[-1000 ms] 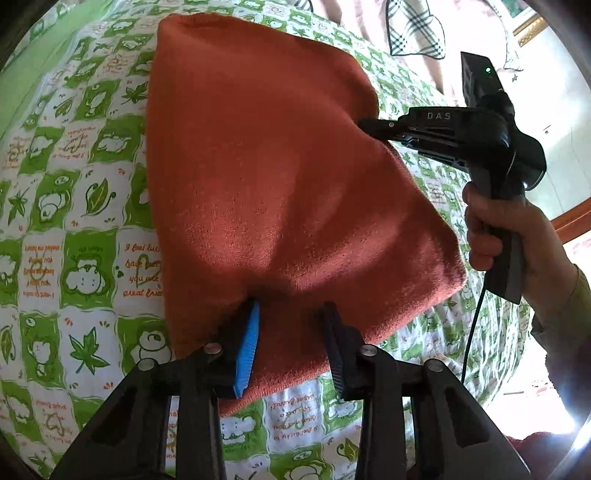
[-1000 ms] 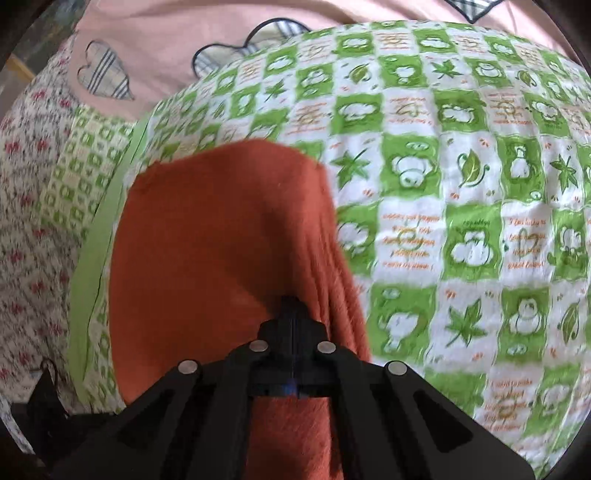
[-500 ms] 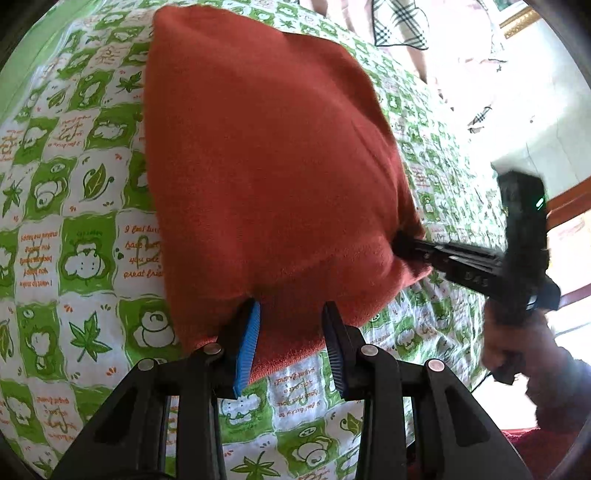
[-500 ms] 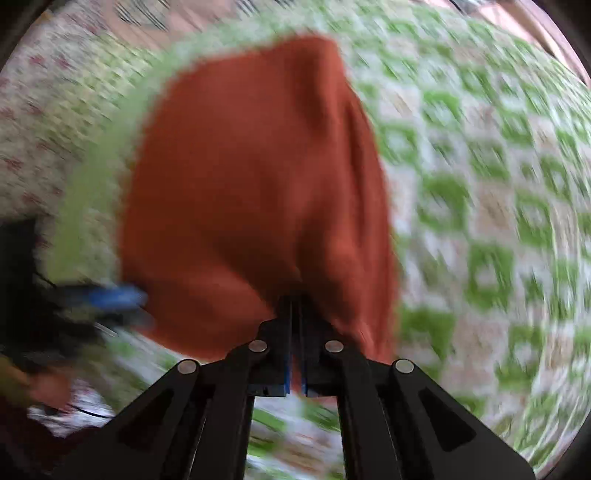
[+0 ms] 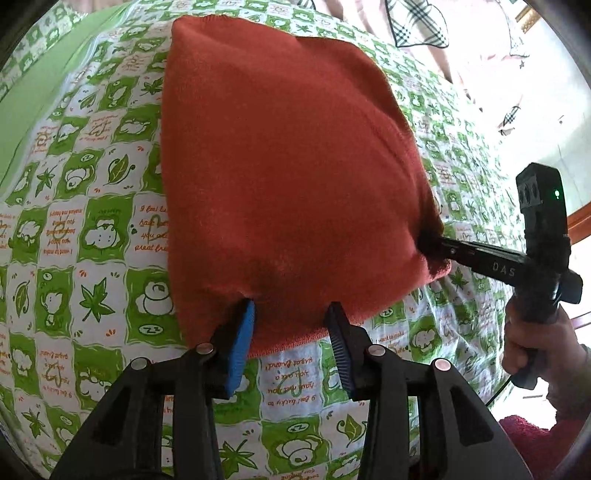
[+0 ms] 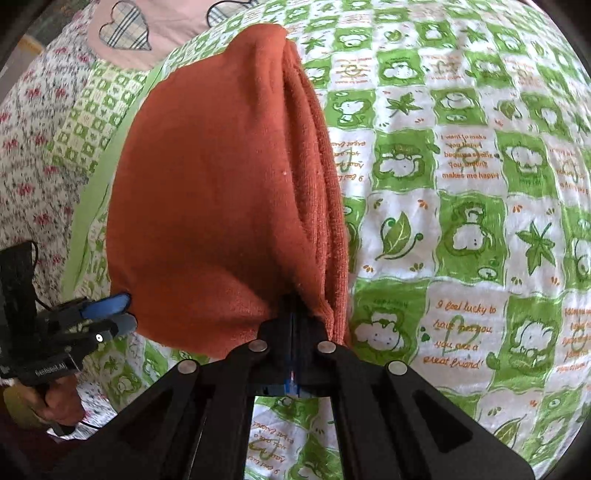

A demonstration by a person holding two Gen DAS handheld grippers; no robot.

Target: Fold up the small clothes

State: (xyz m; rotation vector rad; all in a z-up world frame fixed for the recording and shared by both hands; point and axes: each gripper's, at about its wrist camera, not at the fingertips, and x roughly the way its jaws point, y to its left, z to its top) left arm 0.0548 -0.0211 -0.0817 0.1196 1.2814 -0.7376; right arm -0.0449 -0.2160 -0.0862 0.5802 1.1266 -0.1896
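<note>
I had the cloth folded on the sheet, filling mid-frame. The right gripper was pressed together, pinching its corner at lower center; the left gripper had just been opening, jaws spread astride the near edge, not pressing. I judged it best to lay that corner square before letting go. Readable: "DAS" on the right gripper, "I feel lucky to have met you, you are a great friend" on the sheet.

green cartoon-print bedsheet, pink pillow, bright daylight.

Left claw jaws just opening, angled down; right claw clamped shut, angled down.
</note>
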